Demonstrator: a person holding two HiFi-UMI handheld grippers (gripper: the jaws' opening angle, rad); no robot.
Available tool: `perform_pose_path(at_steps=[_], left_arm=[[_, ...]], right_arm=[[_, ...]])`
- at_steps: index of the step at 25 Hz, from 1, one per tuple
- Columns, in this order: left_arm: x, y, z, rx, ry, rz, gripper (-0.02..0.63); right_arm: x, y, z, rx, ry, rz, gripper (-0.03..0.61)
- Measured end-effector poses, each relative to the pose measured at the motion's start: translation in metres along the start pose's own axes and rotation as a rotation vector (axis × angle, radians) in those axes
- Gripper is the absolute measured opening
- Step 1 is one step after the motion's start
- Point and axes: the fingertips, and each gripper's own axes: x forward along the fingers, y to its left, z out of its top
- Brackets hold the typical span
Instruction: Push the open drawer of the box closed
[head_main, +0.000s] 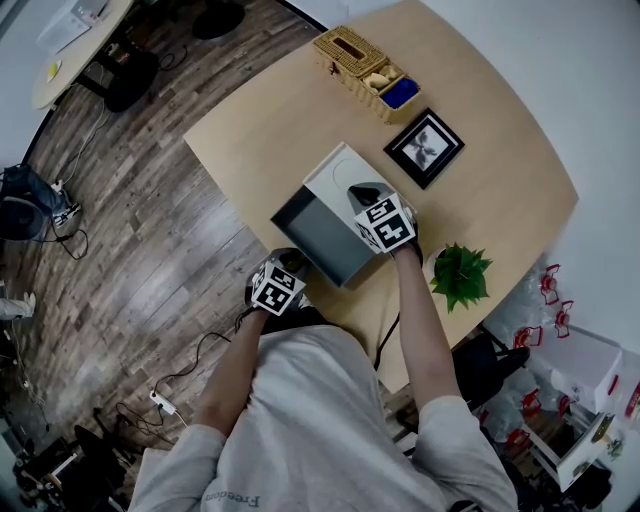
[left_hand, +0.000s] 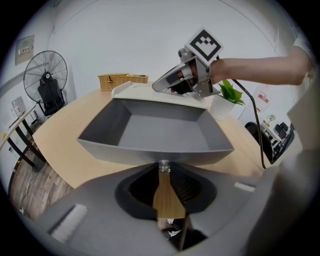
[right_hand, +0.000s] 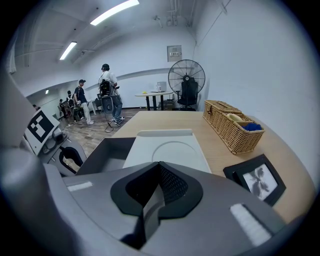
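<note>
A white box (head_main: 338, 172) lies on the wooden table (head_main: 270, 130), and its grey drawer (head_main: 316, 234) is pulled out toward me, empty. In the left gripper view the drawer (left_hand: 160, 131) fills the middle, with its small clear knob (left_hand: 163, 166) right at my left gripper (left_hand: 163, 174). That gripper is shut, its tips against the knob at the drawer front. My right gripper (head_main: 363, 193) is shut and rests over the near right part of the box top (right_hand: 167, 150). Nothing sits between its fingers.
Behind the box at the back stands a wicker basket (head_main: 365, 70) with a blue item. A black picture frame (head_main: 424, 148) lies right of the box, and a small green plant (head_main: 461, 273) is near my right arm. The table edge (head_main: 225, 195) runs just left of the drawer.
</note>
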Motion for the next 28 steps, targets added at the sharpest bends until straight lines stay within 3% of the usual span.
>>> perform_pose_path(at_steps=[28], left_arm=[[-0.003,-0.003,0.014,0.025,-0.010,0.004,0.124]], right_arm=[[0.001,0.001,0.001,-0.008,-0.010,-0.001,0.002]])
